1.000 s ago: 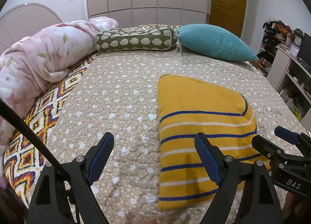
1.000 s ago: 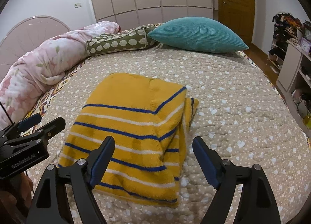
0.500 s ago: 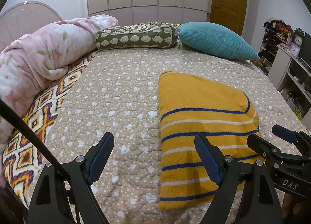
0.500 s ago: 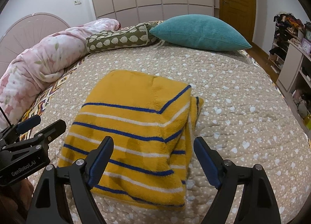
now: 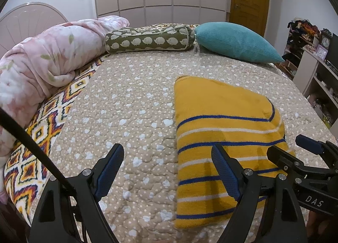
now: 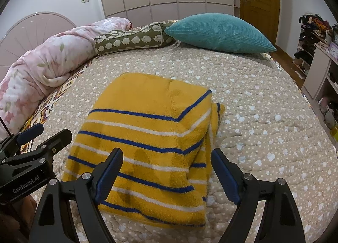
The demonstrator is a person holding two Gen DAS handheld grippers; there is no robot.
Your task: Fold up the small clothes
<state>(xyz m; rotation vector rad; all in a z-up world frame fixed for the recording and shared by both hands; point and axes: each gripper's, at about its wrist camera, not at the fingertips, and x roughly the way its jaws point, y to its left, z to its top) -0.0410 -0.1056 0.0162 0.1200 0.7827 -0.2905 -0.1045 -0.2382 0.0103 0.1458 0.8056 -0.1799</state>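
A folded yellow garment with blue and white stripes lies flat on the beige dotted bedspread. In the right wrist view the same garment shows a folded layer along its right side. My left gripper hovers open above the bedspread, its right finger over the garment's left part, nothing between the jaws. My right gripper is open above the garment's near end, not touching it. Each gripper shows in the other's view, the right gripper at the right and the left gripper at the left.
A pink floral duvet is rolled along the left side. A green patterned bolster and a teal cushion lie at the far end. Shelves with clutter stand to the right of the bed.
The right wrist view has shifted slightly, so the garment sits a little higher and closer. The left gripper has stayed in place. Both grippers remain open.
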